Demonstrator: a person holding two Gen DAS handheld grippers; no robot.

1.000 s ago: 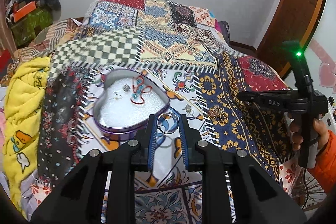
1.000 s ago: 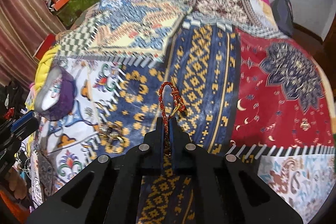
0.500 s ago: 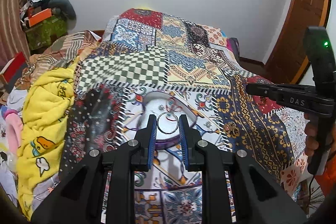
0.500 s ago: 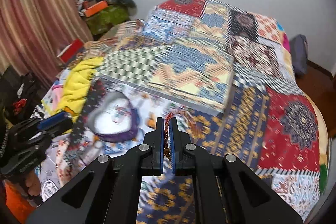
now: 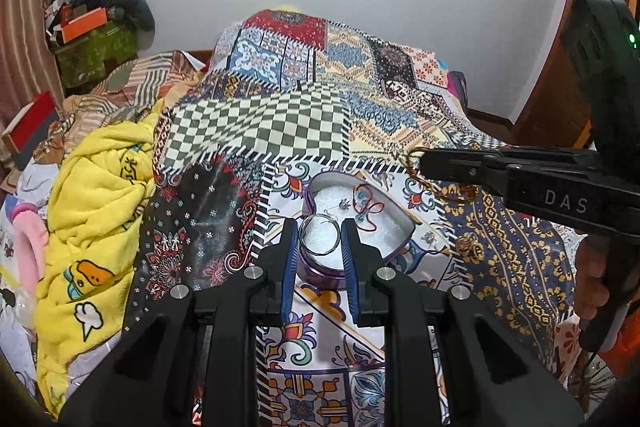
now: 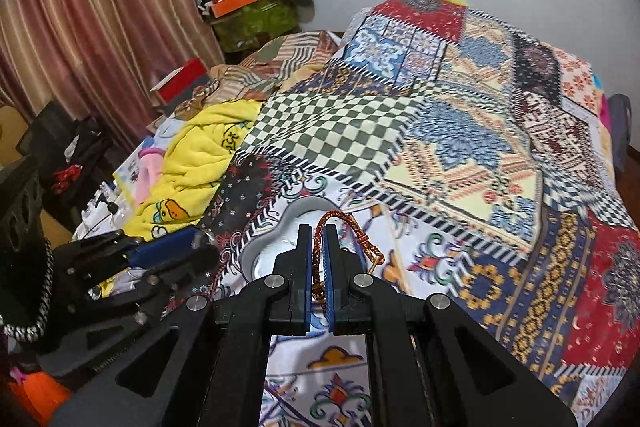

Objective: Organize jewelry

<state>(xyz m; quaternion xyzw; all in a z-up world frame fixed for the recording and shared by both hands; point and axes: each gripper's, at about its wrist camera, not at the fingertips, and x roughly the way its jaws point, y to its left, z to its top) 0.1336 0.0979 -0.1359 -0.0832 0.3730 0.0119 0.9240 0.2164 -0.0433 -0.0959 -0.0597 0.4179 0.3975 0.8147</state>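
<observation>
A heart-shaped purple tin (image 5: 394, 227) with a white lining lies on the patchwork bedspread; inside it rest a red cord piece (image 5: 370, 205) and a small stud (image 5: 343, 204). My left gripper (image 5: 320, 233) is shut on a silver ring (image 5: 320, 235) just above the tin's near edge. My right gripper (image 6: 319, 239) is shut on a red-and-gold braided bracelet (image 6: 348, 223), hanging over the tin (image 6: 280, 223). In the left wrist view the right gripper (image 5: 424, 163) reaches in from the right, bracelet (image 5: 416, 171) dangling beside the tin.
More jewelry lies on the bedspread right of the tin: a gold piece (image 5: 466, 245) and a small silver one (image 5: 430, 237). A yellow blanket (image 5: 96, 203) is bunched at the left. A person's hand (image 5: 592, 283) holds the right gripper's handle.
Both grippers have moved in towards the tin. The left one carried the ring up to the tin's near edge; the right one swung left with the bracelet until it hangs over the tin.
</observation>
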